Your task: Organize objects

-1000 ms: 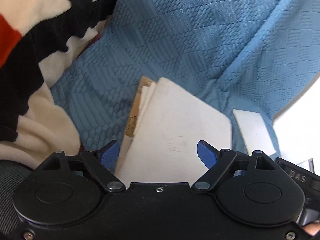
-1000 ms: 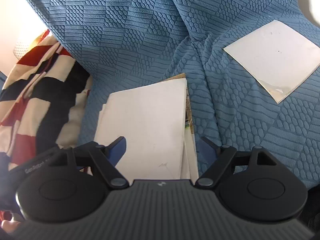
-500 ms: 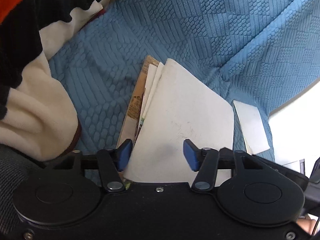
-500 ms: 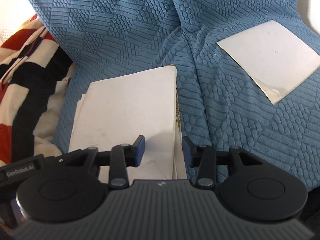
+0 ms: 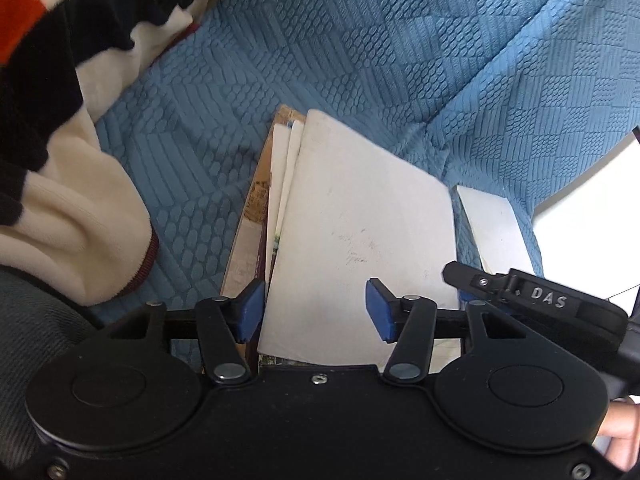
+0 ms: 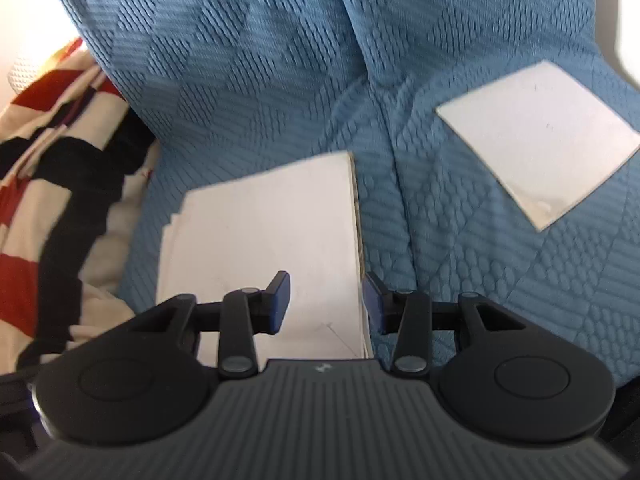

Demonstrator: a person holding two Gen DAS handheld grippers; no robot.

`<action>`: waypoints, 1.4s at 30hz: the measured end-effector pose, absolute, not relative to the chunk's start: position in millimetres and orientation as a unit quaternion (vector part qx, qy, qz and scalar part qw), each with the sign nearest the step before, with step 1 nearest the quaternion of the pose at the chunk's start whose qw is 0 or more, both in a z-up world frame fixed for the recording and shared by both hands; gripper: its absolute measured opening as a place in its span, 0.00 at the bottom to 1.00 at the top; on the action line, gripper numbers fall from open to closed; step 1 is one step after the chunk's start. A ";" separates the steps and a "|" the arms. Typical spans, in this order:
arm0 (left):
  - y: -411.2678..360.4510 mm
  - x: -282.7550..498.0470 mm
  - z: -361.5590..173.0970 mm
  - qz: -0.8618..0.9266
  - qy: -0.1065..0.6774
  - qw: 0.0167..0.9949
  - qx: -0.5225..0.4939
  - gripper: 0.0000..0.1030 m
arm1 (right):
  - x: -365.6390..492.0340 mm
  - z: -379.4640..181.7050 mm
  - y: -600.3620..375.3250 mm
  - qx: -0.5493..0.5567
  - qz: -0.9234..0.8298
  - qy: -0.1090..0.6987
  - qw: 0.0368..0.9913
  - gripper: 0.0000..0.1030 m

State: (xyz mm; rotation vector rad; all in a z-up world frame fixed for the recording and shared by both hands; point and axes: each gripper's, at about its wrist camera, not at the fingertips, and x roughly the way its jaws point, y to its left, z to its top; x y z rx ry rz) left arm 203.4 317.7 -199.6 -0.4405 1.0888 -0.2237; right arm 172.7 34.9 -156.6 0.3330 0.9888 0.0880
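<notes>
A stack of white sheets and thin booklets (image 5: 360, 232) lies flat on the blue quilted cover (image 5: 400, 40), with a brown booklet (image 5: 248, 248) sticking out at its left. My left gripper (image 5: 315, 314) hovers over the stack's near left part; its jaws are opening, one pad by the white sheets' left edge, the other over the top sheet. My right gripper (image 6: 326, 304) straddles the right edge of the stack (image 6: 260, 232), half spread, its pads not clamped on it. A separate white square card (image 6: 540, 152) lies to the right.
A red, black and cream striped blanket (image 5: 48, 100) is bunched at the left, also seen in the right wrist view (image 6: 48, 180). The blue cover (image 6: 280, 60) rises into a fold behind the stack. A hand (image 5: 620, 436) shows at the lower right.
Both grippers' jaws have narrowed from wide apart to about half width. Each has shifted towards its own side edge of the stack, whose right edge now looks flush.
</notes>
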 end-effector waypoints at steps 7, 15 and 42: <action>309.2 189.1 -159.0 -0.127 0.478 0.846 -0.198 0.56 | 153.3 -103.3 29.4 0.150 0.065 0.431 0.887 0.43; 293.2 169.8 -91.7 -0.157 0.431 0.873 -0.166 0.63 | 118.0 -39.9 15.1 0.148 0.068 0.375 0.913 0.43; 229.5 117.2 -14.2 -0.215 0.382 0.891 -0.122 0.97 | 29.7 -2.1 -36.4 0.137 0.013 0.340 0.930 0.48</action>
